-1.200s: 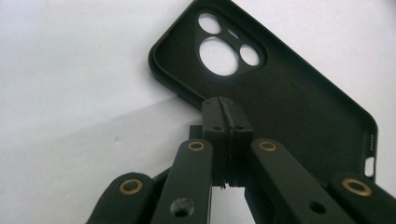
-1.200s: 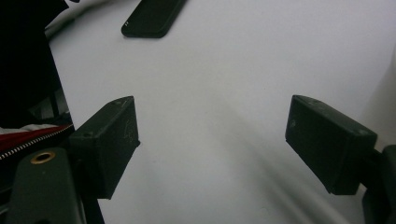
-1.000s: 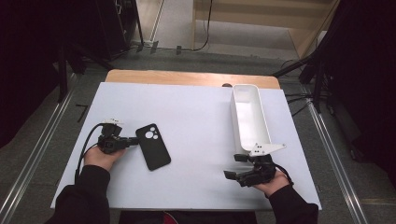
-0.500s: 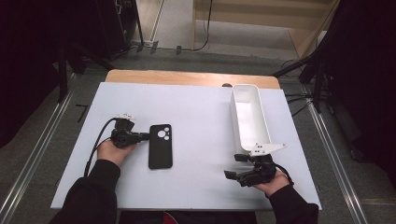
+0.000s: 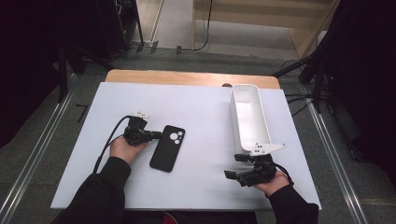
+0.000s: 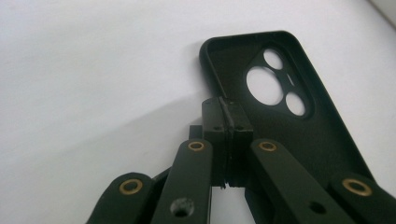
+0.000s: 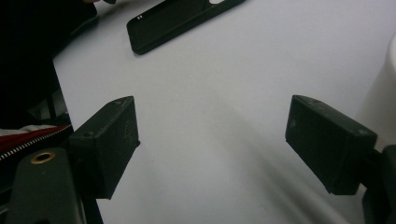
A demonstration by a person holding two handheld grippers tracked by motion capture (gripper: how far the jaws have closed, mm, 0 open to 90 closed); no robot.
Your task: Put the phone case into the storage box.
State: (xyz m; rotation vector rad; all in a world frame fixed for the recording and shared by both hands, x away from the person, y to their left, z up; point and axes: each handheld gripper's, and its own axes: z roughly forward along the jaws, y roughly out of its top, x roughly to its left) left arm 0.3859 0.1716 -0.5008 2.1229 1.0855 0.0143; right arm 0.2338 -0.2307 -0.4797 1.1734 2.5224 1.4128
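Note:
A black phone case [image 5: 167, 148] lies inside-up on the white table top, left of centre. My left gripper [image 5: 156, 135] lies at the case's upper left edge, and its jaws are pressed together on the case's rim. In the left gripper view the jaws [image 6: 227, 116] meet on the thin side wall of the case [image 6: 280, 116], near the camera cut-outs. My right gripper [image 5: 233, 166] rests near the front right of the table with its jaws wide apart. In the right gripper view only bare table lies between them [image 7: 210, 140], and the case [image 7: 177, 18] lies far off.
A long white bin [image 5: 250, 112] stands upright at the right, just beyond the right gripper, and is empty inside; its wall shows at the edge of the right gripper view [image 7: 387, 84]. A wooden strip [image 5: 187, 77] runs along the table's far edge. Dark stands surround the table.
My left hand has moved to the right with the phone case, which shifted right and turned from leaning left to leaning right. The right hand has stayed still.

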